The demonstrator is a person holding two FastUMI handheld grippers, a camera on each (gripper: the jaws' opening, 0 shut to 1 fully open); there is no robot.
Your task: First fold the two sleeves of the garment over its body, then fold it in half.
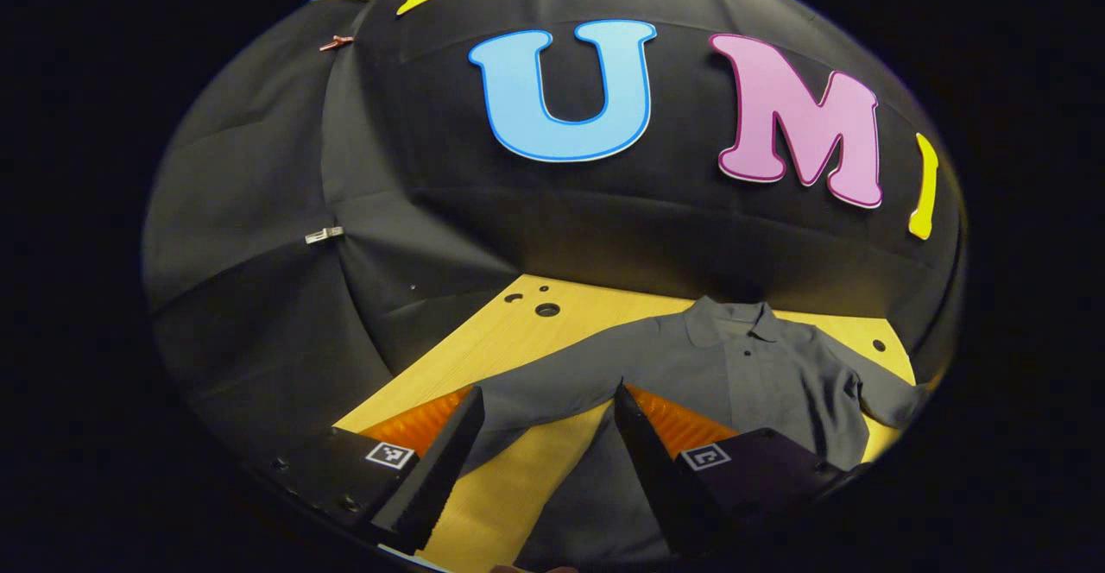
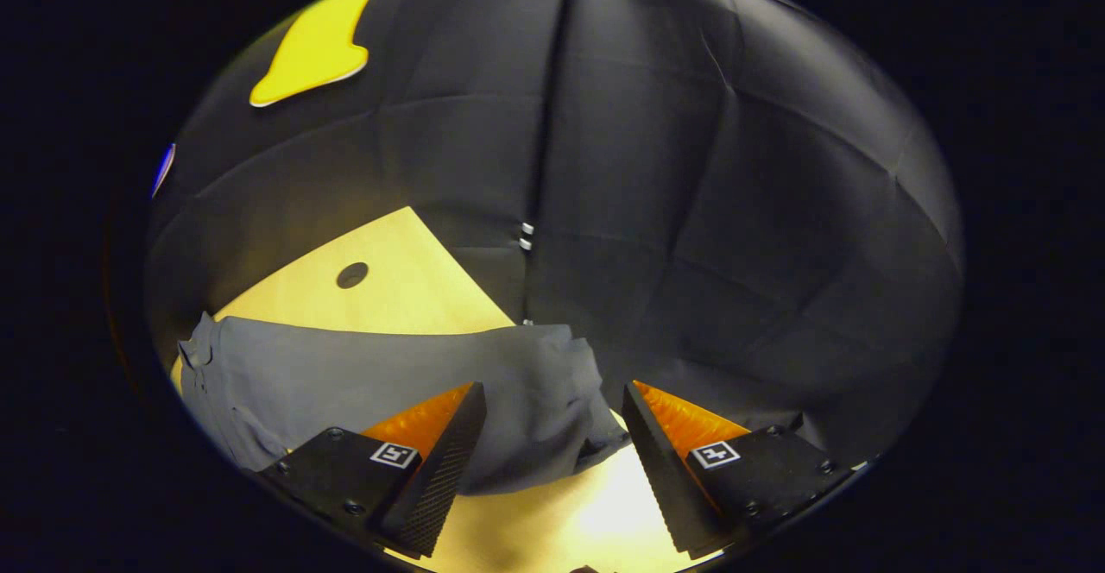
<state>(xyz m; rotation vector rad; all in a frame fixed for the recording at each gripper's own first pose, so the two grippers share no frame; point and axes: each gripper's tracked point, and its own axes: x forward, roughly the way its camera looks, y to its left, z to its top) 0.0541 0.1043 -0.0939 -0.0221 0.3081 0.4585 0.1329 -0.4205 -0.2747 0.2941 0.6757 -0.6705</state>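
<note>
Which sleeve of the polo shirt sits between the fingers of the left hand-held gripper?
The long sleeve stretched flat toward the left hand-held gripper; the other sleeve lies bunched at the wooden table's far edge.

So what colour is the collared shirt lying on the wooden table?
Plain dark grey collared shirt, clearest in the left gripper view.

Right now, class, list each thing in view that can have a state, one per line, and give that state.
Left gripper: open, holding nothing, above one sleeve.
Right gripper: open, holding nothing, by the other sleeve's end.
Grey polo shirt: lying flat on the table, unfolded, collar toward the wall.
Sleeves: both spread outward, neither folded over the body.
Wooden table: bearing the shirt.
</note>
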